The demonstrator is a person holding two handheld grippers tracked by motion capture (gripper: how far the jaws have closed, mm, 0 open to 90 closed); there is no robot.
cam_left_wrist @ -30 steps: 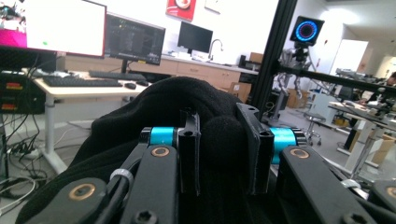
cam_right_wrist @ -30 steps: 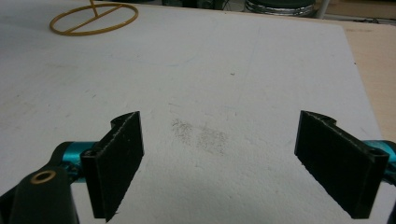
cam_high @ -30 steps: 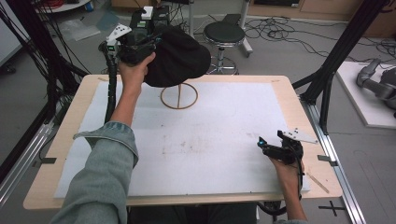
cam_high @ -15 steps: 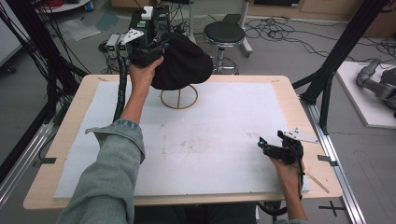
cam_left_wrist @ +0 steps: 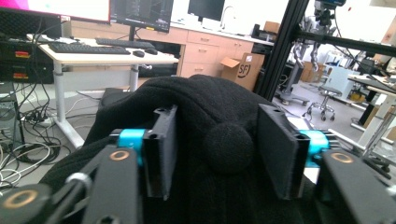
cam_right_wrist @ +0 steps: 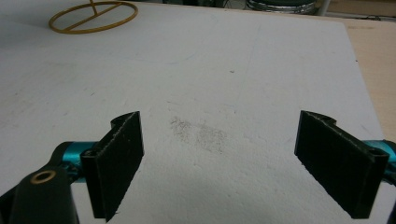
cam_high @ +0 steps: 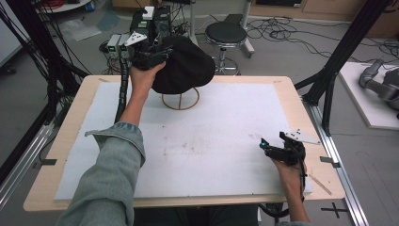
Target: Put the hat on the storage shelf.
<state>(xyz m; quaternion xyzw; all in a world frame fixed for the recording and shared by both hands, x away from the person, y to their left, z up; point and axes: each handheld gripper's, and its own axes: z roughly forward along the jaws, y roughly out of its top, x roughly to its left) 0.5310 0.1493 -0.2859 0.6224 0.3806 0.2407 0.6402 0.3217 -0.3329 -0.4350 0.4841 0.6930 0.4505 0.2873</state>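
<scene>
— Where's the black cap [cam_high: 186, 66]?

— Up over the gold ring-based stand [cam_high: 180, 100], at the far side of the white mat [cam_high: 211, 141]. The left gripper [cam_high: 149, 56] has its jaws pinching the crown, round its top button [cam_left_wrist: 229, 147].

— And the right gripper [cam_high: 277, 149]?

— Low at the mat's near right, jaws spread wide, nothing between them.

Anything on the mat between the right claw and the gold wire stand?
Nothing: the right gripper view shows bare white mat from the right claw to the gold wire ring stand.
</scene>
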